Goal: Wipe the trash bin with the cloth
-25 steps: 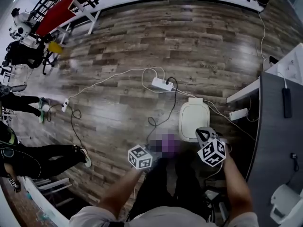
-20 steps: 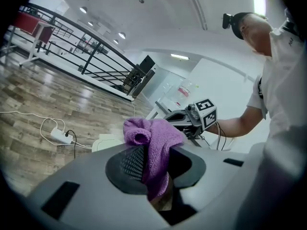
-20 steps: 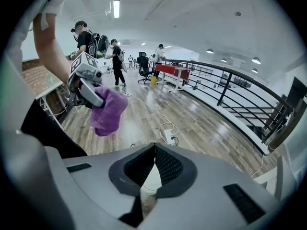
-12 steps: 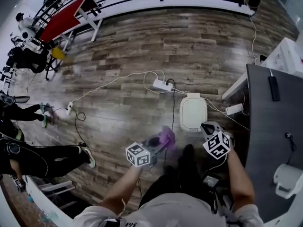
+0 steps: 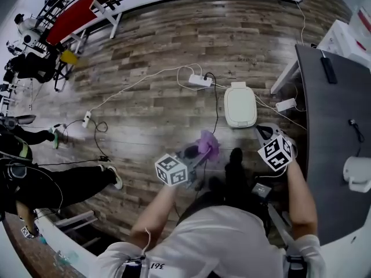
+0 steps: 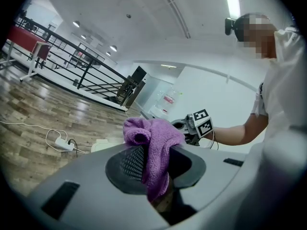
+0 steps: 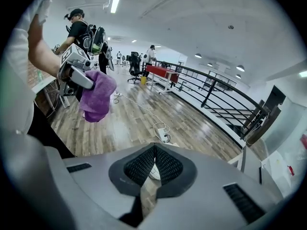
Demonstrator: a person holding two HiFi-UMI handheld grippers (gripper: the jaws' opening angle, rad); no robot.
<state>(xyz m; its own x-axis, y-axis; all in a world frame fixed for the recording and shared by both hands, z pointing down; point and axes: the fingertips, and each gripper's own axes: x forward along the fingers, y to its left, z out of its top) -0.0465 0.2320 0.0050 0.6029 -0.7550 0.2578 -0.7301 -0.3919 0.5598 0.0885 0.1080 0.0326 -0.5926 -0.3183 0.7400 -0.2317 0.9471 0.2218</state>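
Step in hand: I judge you are carrying the cloth point(image 5: 207, 145) toward the trash bin point(image 5: 240, 105); no wiping has begun.
Left gripper point(image 6: 153, 163): the jaws stand partly apart and pinch the purple cloth, which bunches above the pads and hangs in a fold below them.
Right gripper point(image 7: 153, 169): the jaws are pressed together with nothing between them.
Trash bin: white, its lid apparently down, it stands on the wood floor point(image 5: 145, 51) just beside the near corner of the dark desk point(image 5: 330, 132). A power strip point(image 5: 200, 80) lies beyond it.
Bin and grippers: in the head view the bin lies ahead of both grippers, nearer the right one. It is well apart from the cloth, and neither gripper touches it.
Doing it well: lower the left gripper until the loose bunch of cloth, not the jaw tips, lies flat on the lid. Then sweep in overlapping passes from the far edge toward you, and go down the sides afterwards.
Spare hand: you could rest the right gripper on the bin's rim, since a light bin will likely slide.
Watch for: the cables point(image 5: 217, 106) running past the bin; keep the cloth from snagging them.
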